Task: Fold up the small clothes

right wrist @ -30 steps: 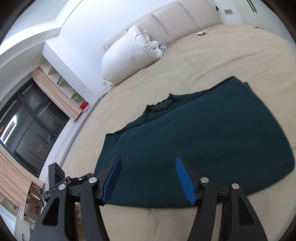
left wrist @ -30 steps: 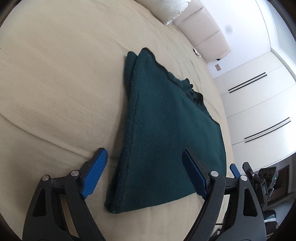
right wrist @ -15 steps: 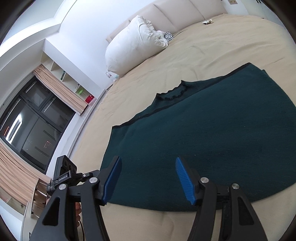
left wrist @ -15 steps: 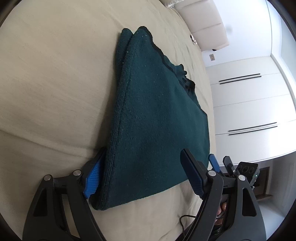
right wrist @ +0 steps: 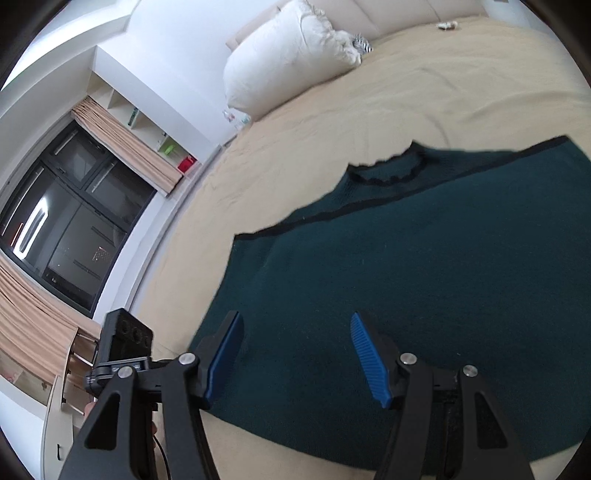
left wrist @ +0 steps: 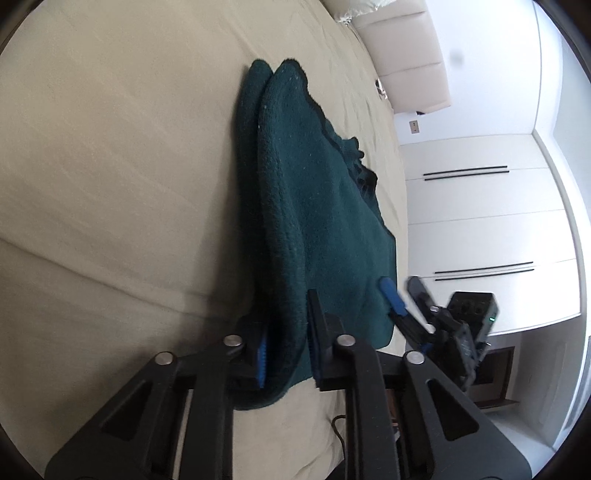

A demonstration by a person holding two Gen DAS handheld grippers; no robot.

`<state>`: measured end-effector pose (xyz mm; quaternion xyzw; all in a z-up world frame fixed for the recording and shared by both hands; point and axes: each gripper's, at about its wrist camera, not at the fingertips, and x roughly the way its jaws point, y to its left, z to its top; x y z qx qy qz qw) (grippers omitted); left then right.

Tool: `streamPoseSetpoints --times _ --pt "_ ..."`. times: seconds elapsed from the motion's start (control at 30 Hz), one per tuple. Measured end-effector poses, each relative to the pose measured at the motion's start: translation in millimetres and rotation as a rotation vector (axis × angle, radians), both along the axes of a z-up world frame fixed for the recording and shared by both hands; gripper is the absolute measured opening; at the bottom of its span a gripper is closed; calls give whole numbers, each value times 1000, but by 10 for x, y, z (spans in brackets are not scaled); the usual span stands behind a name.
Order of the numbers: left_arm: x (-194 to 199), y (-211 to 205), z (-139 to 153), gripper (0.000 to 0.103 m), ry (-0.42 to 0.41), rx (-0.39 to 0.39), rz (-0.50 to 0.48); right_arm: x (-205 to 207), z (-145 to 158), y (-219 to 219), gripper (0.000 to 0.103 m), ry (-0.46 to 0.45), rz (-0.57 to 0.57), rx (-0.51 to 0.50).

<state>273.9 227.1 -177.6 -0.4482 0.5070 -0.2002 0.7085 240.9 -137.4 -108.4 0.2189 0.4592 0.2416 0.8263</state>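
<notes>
A dark green knit garment (left wrist: 317,206) with black trim lies folded on the beige bed (left wrist: 110,166). My left gripper (left wrist: 286,345) is shut on the garment's near folded edge, the cloth pinched between its blue pads. In the right wrist view the garment (right wrist: 424,266) spreads flat, its neckline (right wrist: 388,173) toward the pillow. My right gripper (right wrist: 295,354) is open, its blue fingers straddling the garment's near hem, just above the cloth. The right gripper also shows in the left wrist view (left wrist: 402,299) at the garment's other near corner.
A large white pillow (right wrist: 291,59) and the padded headboard (right wrist: 388,14) stand at the far end of the bed. White wardrobe doors (left wrist: 480,221) line one side, dark windows with curtains (right wrist: 74,206) the other. The bed edge runs just below both grippers.
My left gripper moved onto the garment's near edge and closed on it. My right gripper stayed open and came closer over the hem.
</notes>
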Motion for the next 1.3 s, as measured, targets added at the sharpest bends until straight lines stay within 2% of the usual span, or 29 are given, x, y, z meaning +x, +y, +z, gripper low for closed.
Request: streamPoseSetpoints --times 0.07,0.13,0.23,0.43,0.67,0.8,0.97,1.07,1.13,1.23,1.3 --pt "-2 2 24 13 -13 1 13 96 -189 10 64 53 -8 -17" --pt "-15 -4 32 13 -19 3 16 117 -295 -2 64 54 -10 -7" --pt "-27 -10 7 12 -15 -3 25 85 -297 -15 66 30 -8 13" --pt "33 -96 99 11 -43 -6 36 62 -231 -150 66 45 -19 83" --pt "180 -397 456 11 -118 37 2 52 -169 -441 66 53 -49 197" --pt "354 -825 761 11 -177 97 -67 107 -109 -661 67 56 -53 253" --pt "619 -1705 955 11 -249 187 -204 264 -41 -1024 71 62 -57 326" --pt "763 -2324 840 11 -263 220 -303 461 -102 -1240 72 114 -49 380" --pt "838 -2657 633 11 -246 241 -351 572 -186 -1332 74 160 -47 401" --pt "840 -2873 385 11 -241 276 -377 663 -319 -1388 74 214 -51 397" --pt "801 -2930 314 11 -253 313 -393 715 -324 -1341 74 214 -31 390"
